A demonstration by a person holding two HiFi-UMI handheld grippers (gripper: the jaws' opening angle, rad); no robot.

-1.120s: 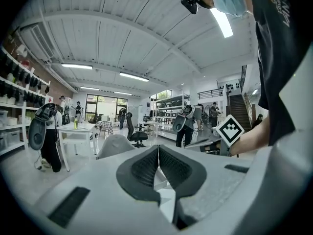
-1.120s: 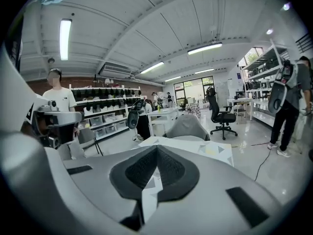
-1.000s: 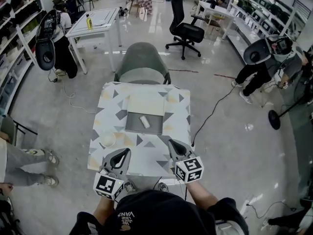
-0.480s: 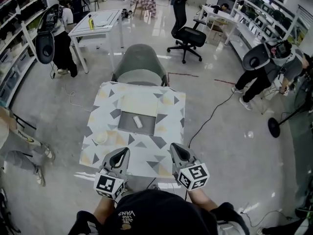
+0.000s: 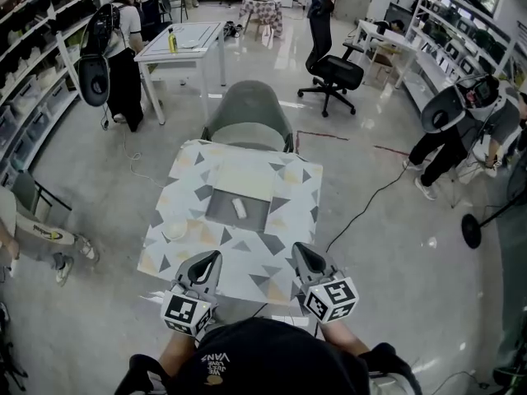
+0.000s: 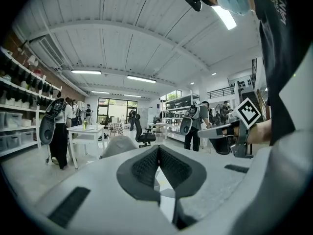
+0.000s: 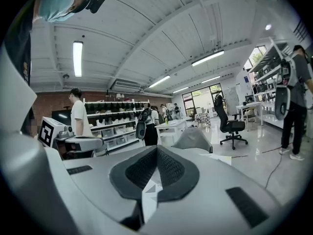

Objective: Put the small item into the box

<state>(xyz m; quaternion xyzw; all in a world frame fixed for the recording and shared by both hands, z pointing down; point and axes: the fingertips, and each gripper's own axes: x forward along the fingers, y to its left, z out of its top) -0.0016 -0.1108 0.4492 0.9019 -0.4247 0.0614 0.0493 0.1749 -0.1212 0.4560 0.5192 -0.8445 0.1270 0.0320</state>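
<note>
Lying inside box (image 5: 219, 216), small item (image 5: 239, 207); task looks finished. Left claw (image 5: 212, 257), right claw (image 5: 299, 249) closed tight, empty, worktop (image 5: 247, 260) 6 o'clock edge.

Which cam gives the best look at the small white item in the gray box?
Head view: from above, the small white item lies inside the open gray box on the patterned table. The left gripper view and right gripper view look level across the room; neither shows the item.
</note>
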